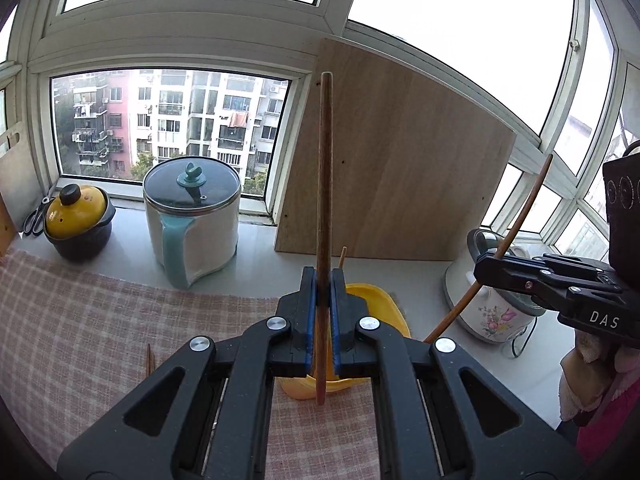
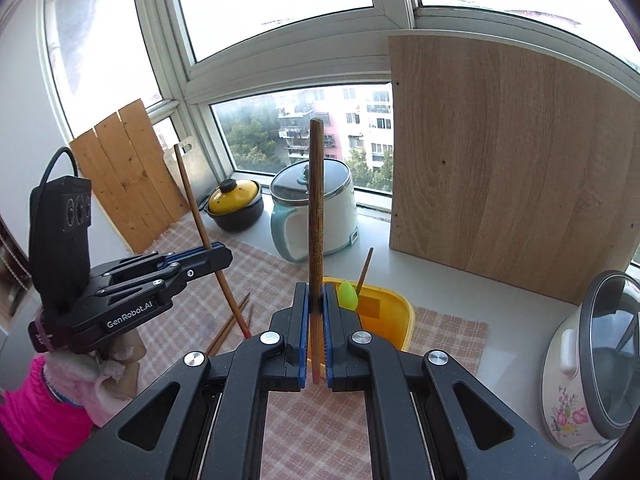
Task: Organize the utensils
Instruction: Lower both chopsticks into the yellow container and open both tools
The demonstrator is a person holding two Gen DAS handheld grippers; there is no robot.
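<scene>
In the left wrist view my left gripper [image 1: 323, 286] is shut on a brown wooden chopstick [image 1: 324, 184] that stands upright between its blue pads. In the right wrist view my right gripper [image 2: 316, 298] is shut on a second upright chopstick [image 2: 315, 208]. Each gripper also shows in the other's view: the right gripper [image 1: 486, 268] with its slanted chopstick [image 1: 520, 224], and the left gripper [image 2: 222, 258] with its chopstick [image 2: 198, 216]. Just beyond both grippers sits a yellow container [image 2: 394, 314] holding a green spoon [image 2: 347, 295] and one chopstick [image 2: 365, 268]. Loose chopsticks [image 2: 230, 325] lie on the checked cloth.
A white and teal electric pot [image 1: 192, 220] and a black pot with a yellow lid [image 1: 76, 218] stand by the window. A wooden board [image 1: 400, 160] leans behind the container. A floral rice cooker [image 2: 592, 360] sits at the right. Scissors [image 1: 34, 220] lie at the far left.
</scene>
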